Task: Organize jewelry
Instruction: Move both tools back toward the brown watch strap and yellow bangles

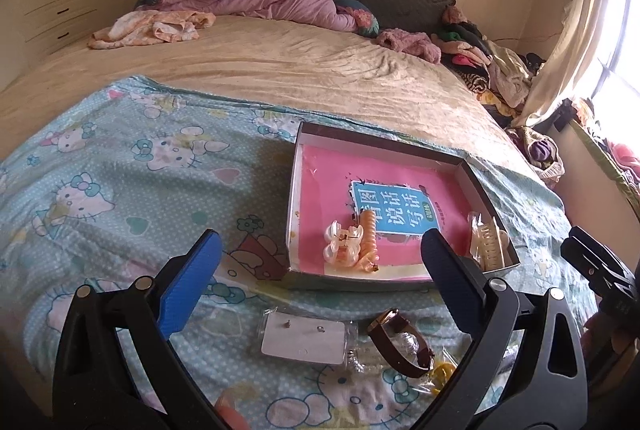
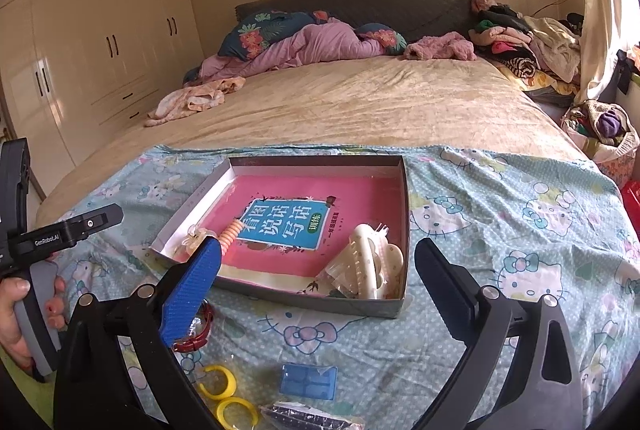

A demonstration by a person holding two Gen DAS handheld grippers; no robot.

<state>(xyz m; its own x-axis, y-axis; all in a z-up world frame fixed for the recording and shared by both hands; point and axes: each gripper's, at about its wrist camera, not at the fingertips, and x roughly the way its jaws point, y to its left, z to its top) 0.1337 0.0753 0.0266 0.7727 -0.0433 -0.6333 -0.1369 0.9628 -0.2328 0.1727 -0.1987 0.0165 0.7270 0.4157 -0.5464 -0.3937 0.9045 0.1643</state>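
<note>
Jewelry loose on the cartoon-print sheet: brown leather-strap watch [image 1: 402, 342], white earring card [image 1: 304, 342], 2 yellow plastic hoops [image 2: 224, 394]. Both tongs, left gripper [image 1: 320, 282] and right gripper [image 2: 320, 282], spread wide, empty. Beyond, shallow grey cardboard box [image 2: 404, 198] holds hair clips. Best pinch the watch band edge-on, then drop in box.

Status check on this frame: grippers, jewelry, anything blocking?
Left gripper open, empty. Right gripper open, empty. Hair claws and coil tie in box; watch, yellow hoops outside. Nothing blocking.
</note>
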